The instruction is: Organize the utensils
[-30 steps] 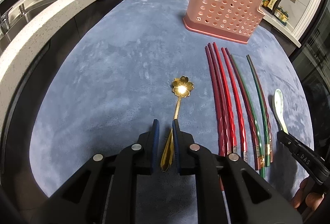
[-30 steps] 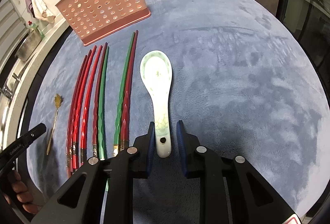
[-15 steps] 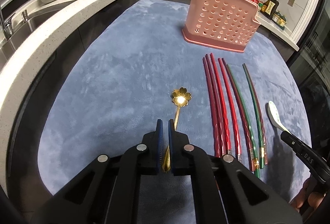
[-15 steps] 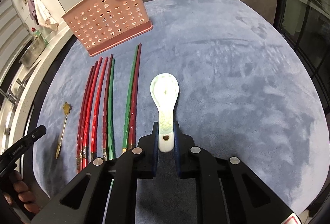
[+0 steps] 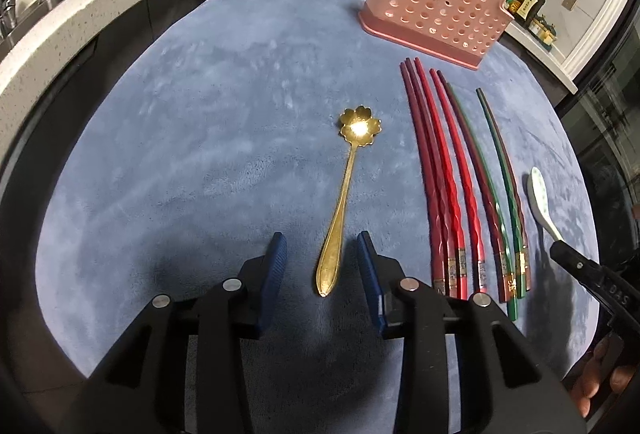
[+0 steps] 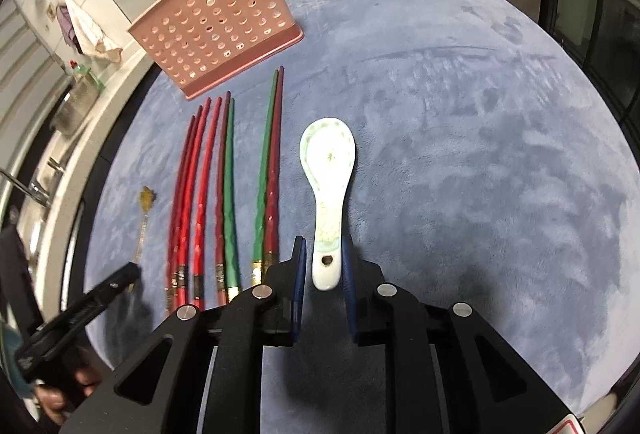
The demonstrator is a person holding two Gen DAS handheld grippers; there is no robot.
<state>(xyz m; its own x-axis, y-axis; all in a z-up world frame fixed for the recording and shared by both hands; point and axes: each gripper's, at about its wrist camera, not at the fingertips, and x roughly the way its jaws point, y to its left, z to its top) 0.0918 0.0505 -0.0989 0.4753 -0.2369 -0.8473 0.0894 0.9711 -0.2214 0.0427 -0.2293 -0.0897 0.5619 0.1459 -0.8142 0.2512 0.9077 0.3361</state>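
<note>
Blue mat (image 5: 200, 162) covers the worktop; everything below is placed relative to the pink rack (image 5: 436, 6), which stands upright at the mat's far edge. Just in front of the rack lie the chopsticks (image 5: 452, 190) (red ones and green ones, side by side, tips toward the rack, not touching it). Left of the chopsticks and further from the rack lies the gold spoon (image 5: 344, 202), flower bowl toward the rack, flat on the mat. On the chopsticks' other side is the white spoon (image 6: 330, 190), bowl toward the rack. Left gripper (image 5: 322, 246) sits over the gold spoon's handle end: jaws have just been opening, now apart, handle between them with a clear gap each side, pads not touching it. Right gripper (image 6: 323, 246) straddles the white spoon's handle end: jaws have just opened a little, narrow, handle between them; can't tell whether the pads press it.
</note>
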